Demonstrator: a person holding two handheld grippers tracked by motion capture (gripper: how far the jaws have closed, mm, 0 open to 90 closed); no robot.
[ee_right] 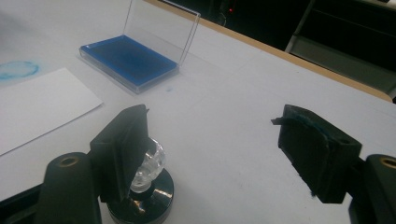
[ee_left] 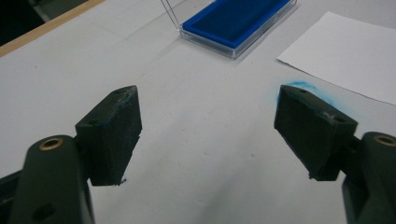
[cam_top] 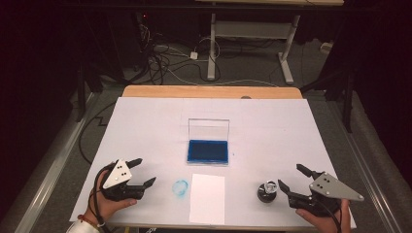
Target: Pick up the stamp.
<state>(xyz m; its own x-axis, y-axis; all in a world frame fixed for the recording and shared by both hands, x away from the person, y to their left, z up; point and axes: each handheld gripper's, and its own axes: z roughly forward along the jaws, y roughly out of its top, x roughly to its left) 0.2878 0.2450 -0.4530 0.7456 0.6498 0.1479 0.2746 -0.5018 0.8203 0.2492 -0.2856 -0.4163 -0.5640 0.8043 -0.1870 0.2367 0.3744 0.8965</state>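
Though my right gripper (ee_right: 210, 149) half hides the stamp (ee_right: 144, 182), seemingly untouched, both grippers rest low, jaws spread; left gripper (ee_left: 208, 126) grasps nothing.

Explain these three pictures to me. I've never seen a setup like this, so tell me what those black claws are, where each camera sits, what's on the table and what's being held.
The black claws are hand-held tools: a person grips one in each hand. The left gripper and right gripper both have their jaws open and hold nothing.

The wide picture comes from a camera above the table, looking down. The other two come from cameras riding on the tools, looking along the jaws.

On the table lie an open ink pad with blue filling and a clear lid standing up, a white sheet of paper, a smudged blue ring beside the paper, and a stamp with a clear knob on a dark round base. The stamp stands just by the right gripper's jaws, close to one of them.
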